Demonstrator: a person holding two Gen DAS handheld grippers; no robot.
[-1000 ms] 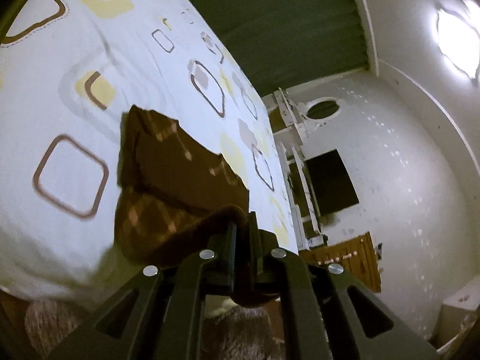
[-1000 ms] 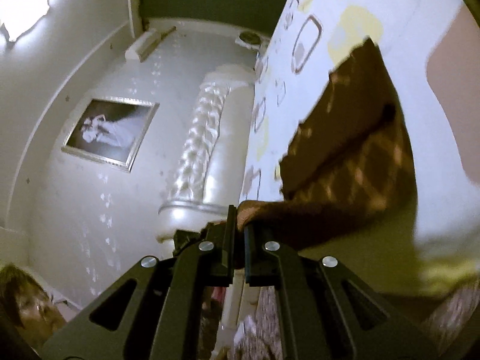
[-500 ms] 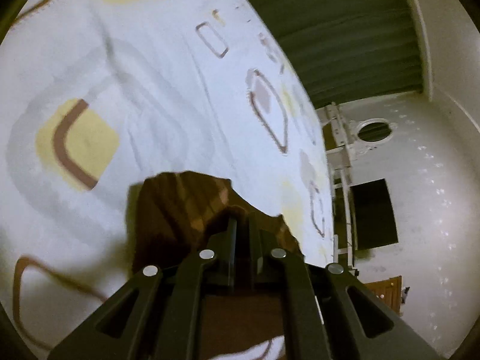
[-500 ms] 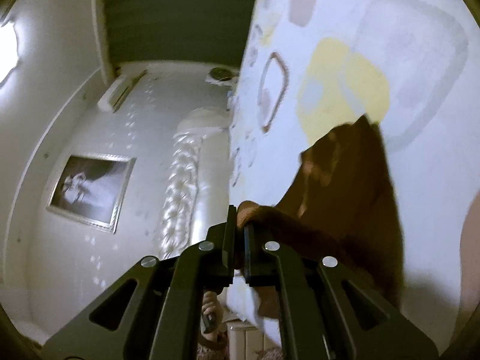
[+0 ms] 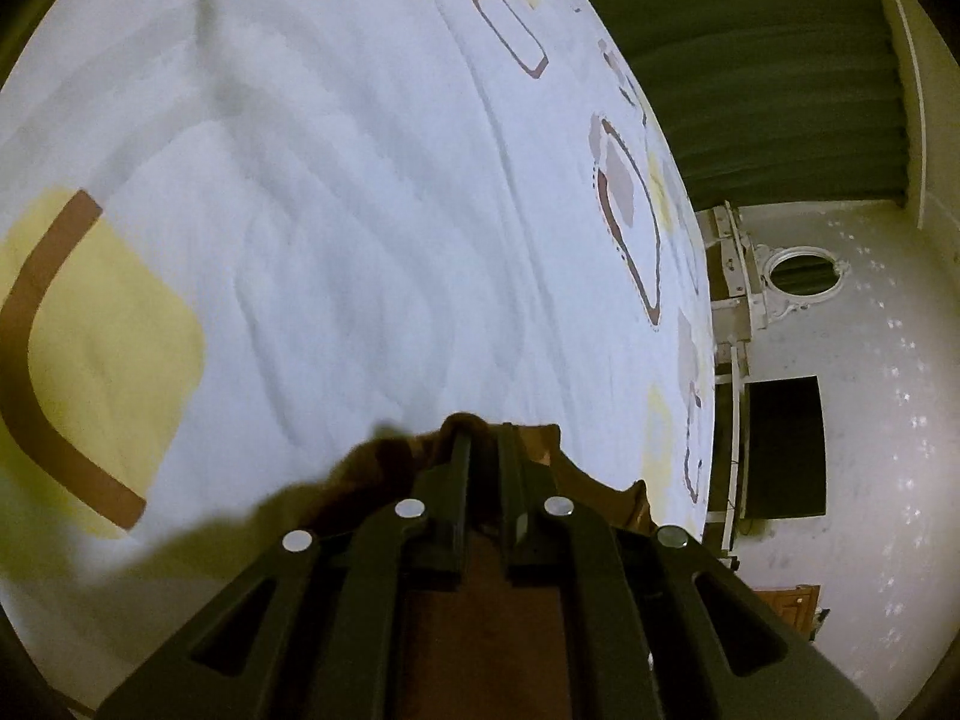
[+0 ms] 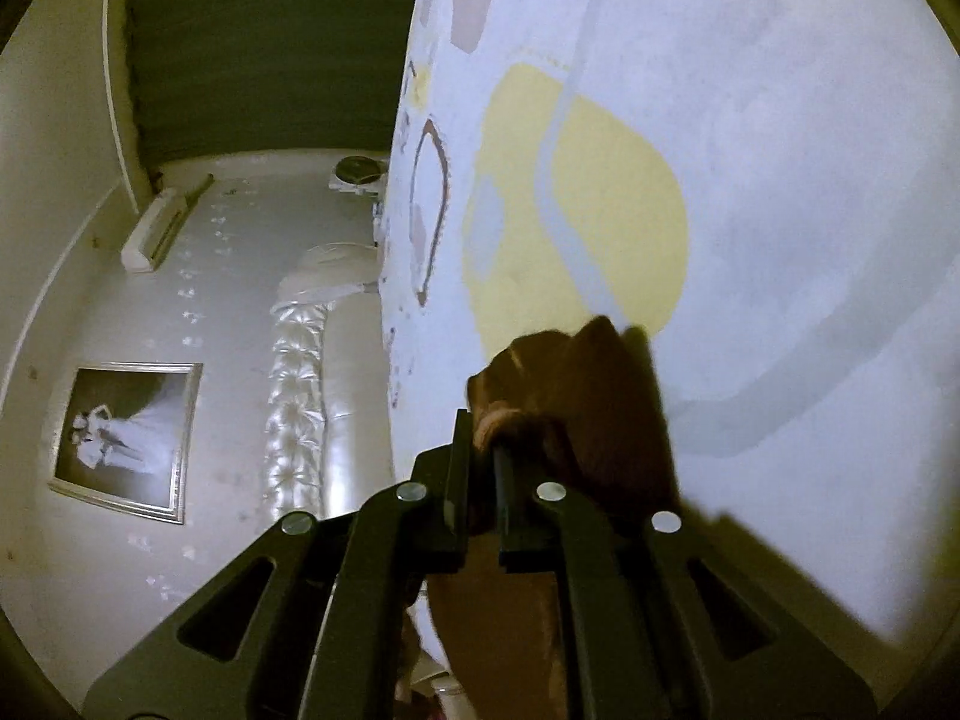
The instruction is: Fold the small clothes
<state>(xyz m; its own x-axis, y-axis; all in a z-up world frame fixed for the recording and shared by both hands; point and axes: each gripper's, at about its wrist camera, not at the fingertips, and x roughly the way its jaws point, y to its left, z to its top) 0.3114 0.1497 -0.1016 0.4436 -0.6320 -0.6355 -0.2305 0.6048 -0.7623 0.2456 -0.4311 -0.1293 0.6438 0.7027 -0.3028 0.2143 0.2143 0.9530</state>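
A small brown checked garment (image 5: 384,468) lies on the white patterned bedsheet (image 5: 336,192). My left gripper (image 5: 483,438) is shut on one edge of it, close over the sheet; most of the cloth is hidden under the gripper body. My right gripper (image 6: 483,426) is shut on another edge of the same brown garment (image 6: 576,384), which bunches beside the fingers and hangs below them over the bedsheet (image 6: 750,150).
The bed's edge runs along the right of the left wrist view, with white furniture (image 5: 738,276) and a dark screen (image 5: 786,444) beyond. In the right wrist view a tufted white headboard (image 6: 300,396), a framed picture (image 6: 126,438) and green curtains (image 6: 264,42) stand beyond the bed.
Both grippers have carried the garment's edge forward and down over the bed. The spread brown cloth seen ahead earlier is now mostly hidden beneath the grippers.
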